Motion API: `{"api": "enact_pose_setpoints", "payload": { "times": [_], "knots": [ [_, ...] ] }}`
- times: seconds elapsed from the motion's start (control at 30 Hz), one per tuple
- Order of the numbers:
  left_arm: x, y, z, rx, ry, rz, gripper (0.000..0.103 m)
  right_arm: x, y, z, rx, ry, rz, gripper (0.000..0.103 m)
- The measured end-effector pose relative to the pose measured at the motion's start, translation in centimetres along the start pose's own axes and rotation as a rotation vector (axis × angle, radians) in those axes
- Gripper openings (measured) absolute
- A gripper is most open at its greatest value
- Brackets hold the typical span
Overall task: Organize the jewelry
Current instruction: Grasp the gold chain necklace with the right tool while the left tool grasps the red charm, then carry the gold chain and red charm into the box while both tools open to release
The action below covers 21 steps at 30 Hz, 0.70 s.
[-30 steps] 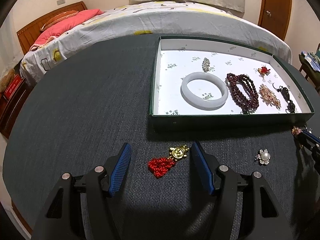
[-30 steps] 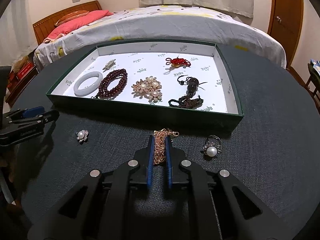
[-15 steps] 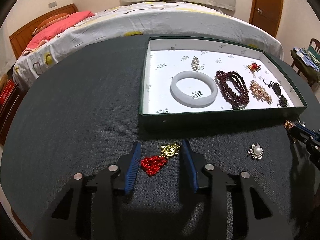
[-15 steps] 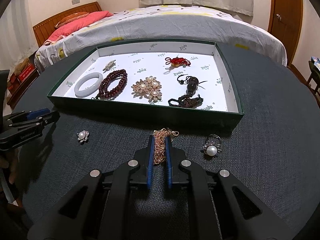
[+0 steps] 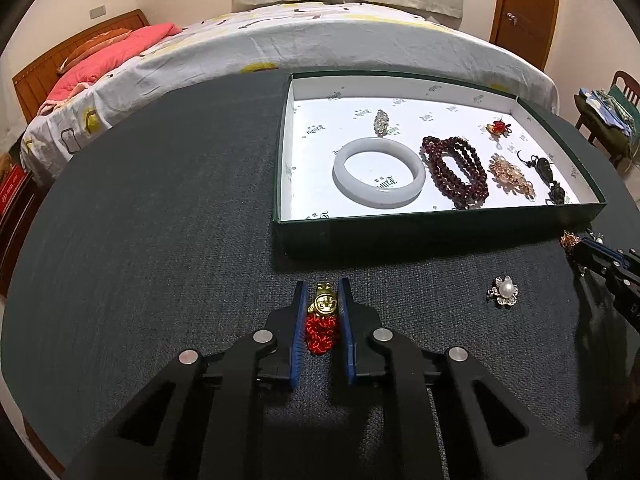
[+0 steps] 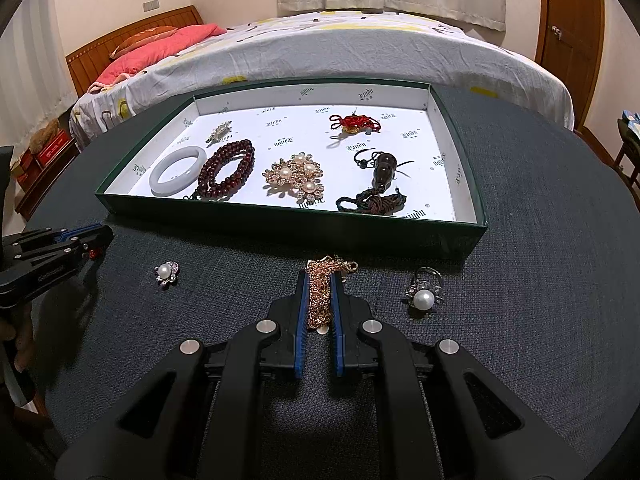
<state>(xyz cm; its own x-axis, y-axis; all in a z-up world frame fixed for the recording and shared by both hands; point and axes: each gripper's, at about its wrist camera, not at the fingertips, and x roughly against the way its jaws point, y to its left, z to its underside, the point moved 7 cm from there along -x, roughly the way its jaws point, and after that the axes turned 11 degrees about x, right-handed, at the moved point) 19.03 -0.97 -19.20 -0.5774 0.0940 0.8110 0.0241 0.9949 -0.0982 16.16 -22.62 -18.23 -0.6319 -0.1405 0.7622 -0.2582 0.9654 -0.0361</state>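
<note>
My left gripper (image 5: 322,294) is shut on a red knot charm with a gold pendant (image 5: 322,316) on the dark tabletop, in front of the green box (image 5: 400,236). My right gripper (image 6: 319,280) is shut on a rose-gold chain (image 6: 320,292) just before the box's front wall (image 6: 280,228). A pearl flower brooch (image 5: 503,291) lies between the grippers; it also shows in the right wrist view (image 6: 167,273). A pearl ring (image 6: 424,293) lies right of the right gripper.
The box holds a white bangle (image 5: 378,176), dark red beads (image 5: 456,172), a pearl brooch (image 6: 296,176), a red knot charm (image 6: 354,124), a dark pendant (image 6: 380,184) and a small crystal pin (image 5: 381,121). A bed stands behind the table.
My left gripper's fingers closed from wide open onto the red knot charm, which turned to lie lengthwise between them. The right gripper stayed shut on the chain.
</note>
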Motion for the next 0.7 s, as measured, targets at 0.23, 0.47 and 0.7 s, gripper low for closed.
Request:
{"api": "enact_pose_setpoints", "payload": {
  "times": [0.23, 0.47, 0.7],
  "knots": [
    [0.4, -0.3, -0.2, -0.009, -0.021, 0.006, 0.016, 0.0, -0.1, 0.0, -0.006, -0.005, 0.002, 0.011],
    [1.2, -0.7, -0.5, -0.010, -0.040, 0.015, 0.016, 0.7, -0.2, -0.4, -0.010, -0.029, 0.005, 0.011],
    [2.3, -1.1, -1.1, -0.011, -0.069, 0.028, 0.016, 2.0, -0.3, -1.2, -0.011, -0.062, 0.010, 0.011]
  ]
}}
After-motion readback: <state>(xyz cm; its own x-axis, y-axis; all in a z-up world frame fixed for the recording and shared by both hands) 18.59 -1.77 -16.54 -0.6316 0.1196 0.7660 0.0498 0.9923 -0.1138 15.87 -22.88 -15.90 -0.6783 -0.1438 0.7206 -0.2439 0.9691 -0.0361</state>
